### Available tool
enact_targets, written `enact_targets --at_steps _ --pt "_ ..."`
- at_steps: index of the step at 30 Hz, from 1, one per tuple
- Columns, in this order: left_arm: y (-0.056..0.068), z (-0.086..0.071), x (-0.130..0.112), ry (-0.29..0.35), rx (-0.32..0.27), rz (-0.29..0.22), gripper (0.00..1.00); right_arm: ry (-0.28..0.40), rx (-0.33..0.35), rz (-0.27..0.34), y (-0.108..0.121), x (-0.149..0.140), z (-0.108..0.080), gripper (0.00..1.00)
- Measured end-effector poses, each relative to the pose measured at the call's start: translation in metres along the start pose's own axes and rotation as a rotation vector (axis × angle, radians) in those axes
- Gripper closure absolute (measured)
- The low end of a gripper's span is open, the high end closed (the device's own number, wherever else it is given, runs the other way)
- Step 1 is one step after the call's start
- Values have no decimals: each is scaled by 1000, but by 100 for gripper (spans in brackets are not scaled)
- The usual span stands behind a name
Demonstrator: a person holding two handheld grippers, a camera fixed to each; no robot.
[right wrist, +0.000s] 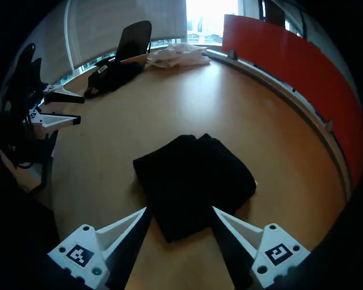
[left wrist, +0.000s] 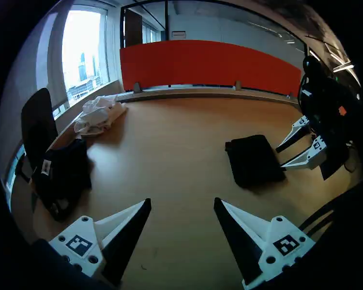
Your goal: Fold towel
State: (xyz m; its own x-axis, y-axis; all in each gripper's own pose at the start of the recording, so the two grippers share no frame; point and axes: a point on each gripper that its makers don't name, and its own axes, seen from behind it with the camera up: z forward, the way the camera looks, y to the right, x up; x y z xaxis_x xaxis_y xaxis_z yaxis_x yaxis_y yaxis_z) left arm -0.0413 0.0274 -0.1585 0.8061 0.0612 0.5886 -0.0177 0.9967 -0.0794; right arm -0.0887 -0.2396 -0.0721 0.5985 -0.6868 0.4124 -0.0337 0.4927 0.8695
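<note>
— What do you get from the left gripper view?

— The left gripper (left wrist: 181, 200) hangs over bare table (left wrist: 181, 135), fingers wide apart, nothing between them. The towel (left wrist: 254, 159), black and lying as a compact folded bundle, is off to its right. Just beside the towel's far side is the right gripper (left wrist: 279, 158), jaws apart too.

— And from the right gripper view?

— The towel (right wrist: 193, 179) lies directly ahead. The right gripper (right wrist: 179, 208) has its spread fingers at the near edge, clamping nothing; I can't tell whether they touch the cloth. The left gripper (right wrist: 82, 110) waits well apart, open.

— So how should the fold go?

— I'd say it's nearly done. For one more fold, pinch every layer of that near edge together, lift low, lay it squarely onto the far edge, and bring the left one in to pin the bundle so it doesn't slide.

— Count it all for me.

— Two grippers, one towel, one white cloth heap (right wrist: 176, 54), one black bag (right wrist: 113, 75), one chair (right wrist: 135, 36), one red screen (right wrist: 297, 63).
</note>
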Motion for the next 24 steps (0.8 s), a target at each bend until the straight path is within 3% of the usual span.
enact_targets --at_steps 24 --pt "4 3 -2 -6 -12 7 3 -71 -36 50 -2 -51 5 16"
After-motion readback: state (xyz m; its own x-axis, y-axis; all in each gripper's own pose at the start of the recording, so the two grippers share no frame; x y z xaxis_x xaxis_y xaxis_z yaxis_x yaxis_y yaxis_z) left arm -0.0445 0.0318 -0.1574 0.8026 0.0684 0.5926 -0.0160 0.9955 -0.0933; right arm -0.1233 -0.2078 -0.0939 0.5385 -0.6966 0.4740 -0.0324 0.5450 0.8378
